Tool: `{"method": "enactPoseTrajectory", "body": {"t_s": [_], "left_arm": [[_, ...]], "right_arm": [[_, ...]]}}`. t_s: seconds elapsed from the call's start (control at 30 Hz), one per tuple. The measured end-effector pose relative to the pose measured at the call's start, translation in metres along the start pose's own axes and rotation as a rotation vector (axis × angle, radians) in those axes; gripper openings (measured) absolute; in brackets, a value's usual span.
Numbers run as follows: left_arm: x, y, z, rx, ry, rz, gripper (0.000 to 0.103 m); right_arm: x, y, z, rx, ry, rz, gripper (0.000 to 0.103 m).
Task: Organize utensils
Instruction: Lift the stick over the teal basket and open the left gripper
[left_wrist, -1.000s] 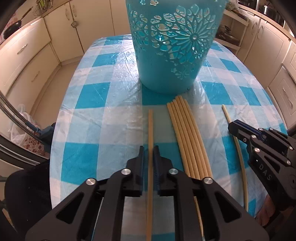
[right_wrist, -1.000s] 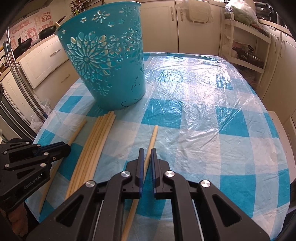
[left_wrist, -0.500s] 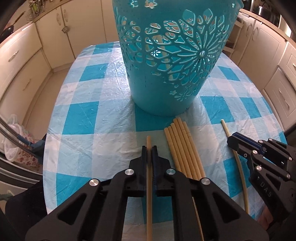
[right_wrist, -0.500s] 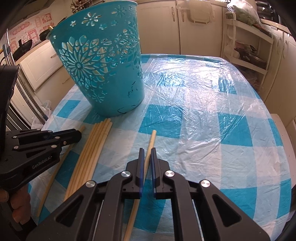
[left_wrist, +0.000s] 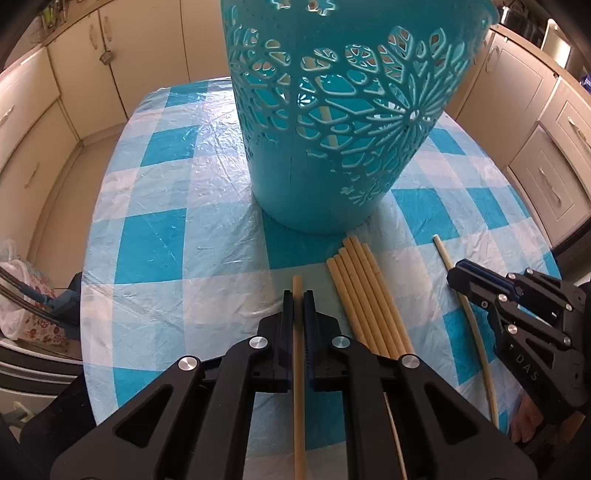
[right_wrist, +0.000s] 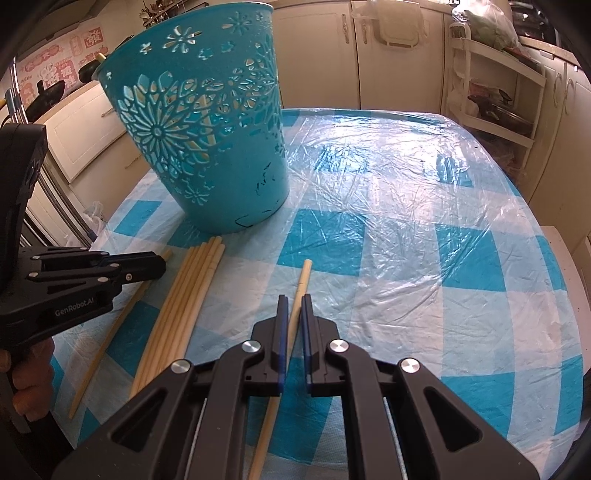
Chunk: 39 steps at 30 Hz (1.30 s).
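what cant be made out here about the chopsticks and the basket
- Basket contents: both views, only slivers show through the cutouts; count unclear.
- Left tool's chopstick: near end cut off by the frame's bottom edge.
- Right tool's chopstick: same, right wrist view.

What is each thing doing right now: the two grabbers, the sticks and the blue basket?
left gripper: shut on one chopstick.
right gripper: shut on another single chopstick.
bundle of chopsticks: lying flat on the table between the two grippers, untouched.
blue basket: upright on the checked tablecloth, a few sticks already showing through its cutouts.
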<state>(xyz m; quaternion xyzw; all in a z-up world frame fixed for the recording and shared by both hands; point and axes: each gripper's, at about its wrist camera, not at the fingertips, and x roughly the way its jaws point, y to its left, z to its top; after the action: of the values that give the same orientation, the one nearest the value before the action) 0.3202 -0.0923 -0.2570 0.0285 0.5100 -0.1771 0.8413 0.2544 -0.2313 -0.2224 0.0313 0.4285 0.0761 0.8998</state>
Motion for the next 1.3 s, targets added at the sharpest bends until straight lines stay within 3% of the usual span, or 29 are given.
{"method": "enactPoseTrajectory", "body": {"t_s": [0.2, 0.33, 0.53, 0.67, 0.9, 1.0, 1.3], "left_arm": [[-0.019, 0.000, -0.009, -0.013, -0.017, -0.008, 0.005], [-0.058, 0.000, -0.012, -0.036, -0.078, -0.061, 0.005], [-0.162, -0.006, 0.016, -0.051, -0.320, -0.195, 0.005], [-0.210, -0.008, 0.045, -0.070, -0.478, -0.223, 0.005], [-0.232, -0.009, 0.109, -0.174, -0.696, -0.124, 0.005], [-0.225, -0.006, 0.132, -0.226, -0.746, -0.071, 0.005], [-0.183, 0.005, 0.168, -0.291, -0.777, 0.049, 0.005]], "right_arm": [[0.000, -0.001, 0.000, 0.004, 0.001, 0.004, 0.008], [0.000, -0.002, 0.000, 0.007, 0.002, 0.008, 0.008], [-0.001, -0.005, 0.000, 0.019, 0.002, 0.019, 0.008], [0.000, -0.005, 0.000, 0.021, 0.002, 0.022, 0.008], [-0.001, -0.007, 0.001, 0.030, 0.000, 0.029, 0.008], [-0.001, -0.008, 0.001, 0.036, 0.000, 0.035, 0.008], [-0.001, -0.010, 0.001, 0.044, 0.000, 0.044, 0.008]]}}
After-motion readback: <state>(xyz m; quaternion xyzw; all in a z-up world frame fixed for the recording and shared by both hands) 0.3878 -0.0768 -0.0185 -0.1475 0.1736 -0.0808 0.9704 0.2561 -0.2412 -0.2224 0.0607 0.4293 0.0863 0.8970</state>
